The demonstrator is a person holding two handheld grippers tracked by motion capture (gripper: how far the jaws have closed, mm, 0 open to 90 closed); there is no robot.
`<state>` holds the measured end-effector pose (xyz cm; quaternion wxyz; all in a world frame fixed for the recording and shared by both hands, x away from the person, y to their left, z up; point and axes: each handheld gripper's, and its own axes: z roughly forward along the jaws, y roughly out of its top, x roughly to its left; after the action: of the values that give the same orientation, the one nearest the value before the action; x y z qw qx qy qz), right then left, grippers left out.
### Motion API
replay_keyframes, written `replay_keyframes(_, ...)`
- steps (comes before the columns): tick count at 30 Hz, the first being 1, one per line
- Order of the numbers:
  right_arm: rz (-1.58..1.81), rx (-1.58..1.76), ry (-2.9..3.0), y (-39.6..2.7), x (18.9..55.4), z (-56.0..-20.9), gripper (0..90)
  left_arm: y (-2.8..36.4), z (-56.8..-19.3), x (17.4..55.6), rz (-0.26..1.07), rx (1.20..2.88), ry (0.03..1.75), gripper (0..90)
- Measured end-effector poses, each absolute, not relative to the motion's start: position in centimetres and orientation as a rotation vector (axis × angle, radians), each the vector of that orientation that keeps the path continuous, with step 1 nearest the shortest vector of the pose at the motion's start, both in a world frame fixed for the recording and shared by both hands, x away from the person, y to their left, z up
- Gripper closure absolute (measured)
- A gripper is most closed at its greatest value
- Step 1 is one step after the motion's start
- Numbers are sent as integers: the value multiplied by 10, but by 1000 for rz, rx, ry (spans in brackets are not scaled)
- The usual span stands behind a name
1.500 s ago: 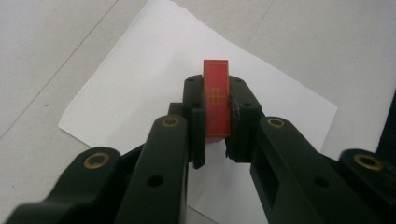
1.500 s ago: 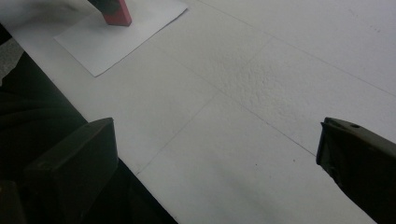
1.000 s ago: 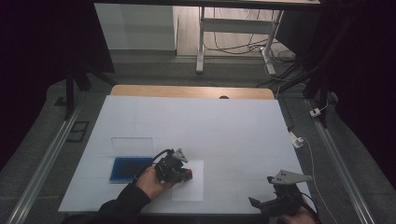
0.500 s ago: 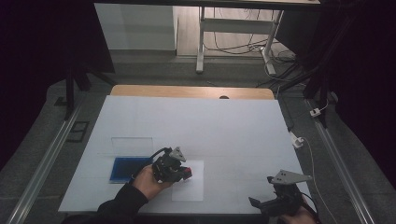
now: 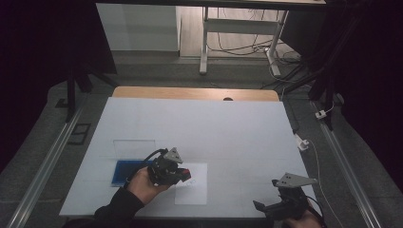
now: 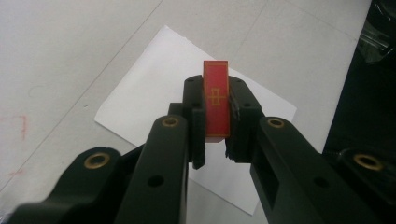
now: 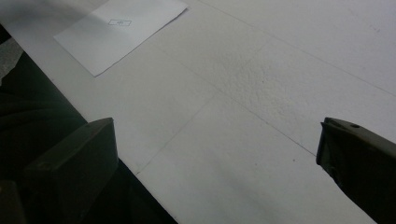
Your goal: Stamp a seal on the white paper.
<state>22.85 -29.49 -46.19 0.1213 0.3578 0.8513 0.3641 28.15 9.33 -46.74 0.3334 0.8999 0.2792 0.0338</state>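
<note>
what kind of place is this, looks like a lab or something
Probably a lab or recording workspace: a white-covered table under a fixed overhead camera, cables trailing on the floor behind, and a hand-held left claw gripping a red block.

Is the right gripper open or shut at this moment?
Open. In the right gripper view its two black jaws stand far apart, with bare table between them and nothing held. The right gripper sits near the table's near edge.

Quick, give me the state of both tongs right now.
Left tongs: shut on a red stamp block, above the white paper sheet.
Right tongs: open, holding nothing, over the table.
</note>
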Motion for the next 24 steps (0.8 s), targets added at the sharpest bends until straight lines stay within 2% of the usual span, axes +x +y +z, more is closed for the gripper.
replay_keyframes(24,1057,1057,2478,-295,229,-462,0,146,-449,275,102,2246,843,794)
